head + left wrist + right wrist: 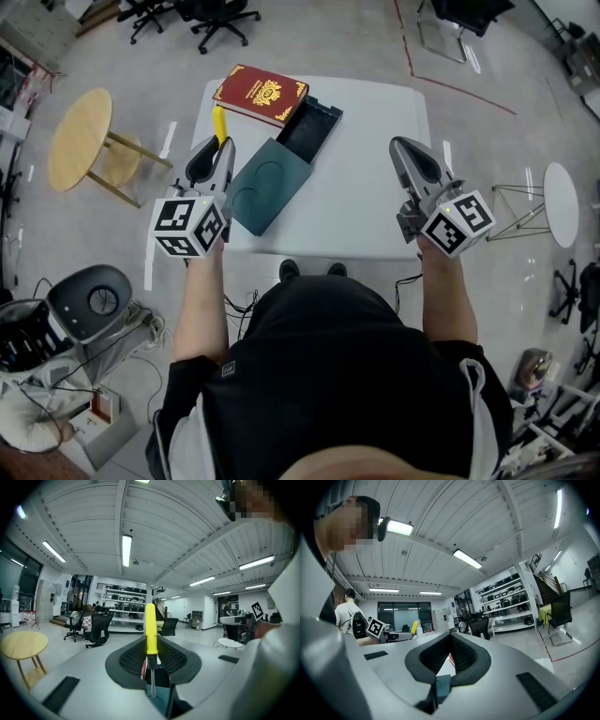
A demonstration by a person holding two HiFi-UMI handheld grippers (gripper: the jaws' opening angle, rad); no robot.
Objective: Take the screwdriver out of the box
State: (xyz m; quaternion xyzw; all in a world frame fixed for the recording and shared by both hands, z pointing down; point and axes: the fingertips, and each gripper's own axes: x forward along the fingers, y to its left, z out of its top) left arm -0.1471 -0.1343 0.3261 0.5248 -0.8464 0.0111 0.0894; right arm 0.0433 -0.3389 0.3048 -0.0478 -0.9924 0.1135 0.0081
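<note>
My left gripper (217, 142) is shut on a screwdriver (219, 123) with a yellow handle, held above the left edge of the white table (375, 197). In the left gripper view the screwdriver (150, 631) stands between the pads, handle pointing away and thin metal shaft (152, 681) toward the camera. The dark teal box (310, 128) lies open on the table, with its lid (267, 184) flat in front of it, just right of the left gripper. My right gripper (403, 148) hovers over the table's right side, shut with nothing in it; its jaws meet at the tips (450, 637).
A red book (261, 94) with gold print lies at the table's back left, touching the box. A round wooden side table (81, 141) stands to the left and a small white round table (561, 202) to the right. Office chairs (220, 21) stand beyond the table.
</note>
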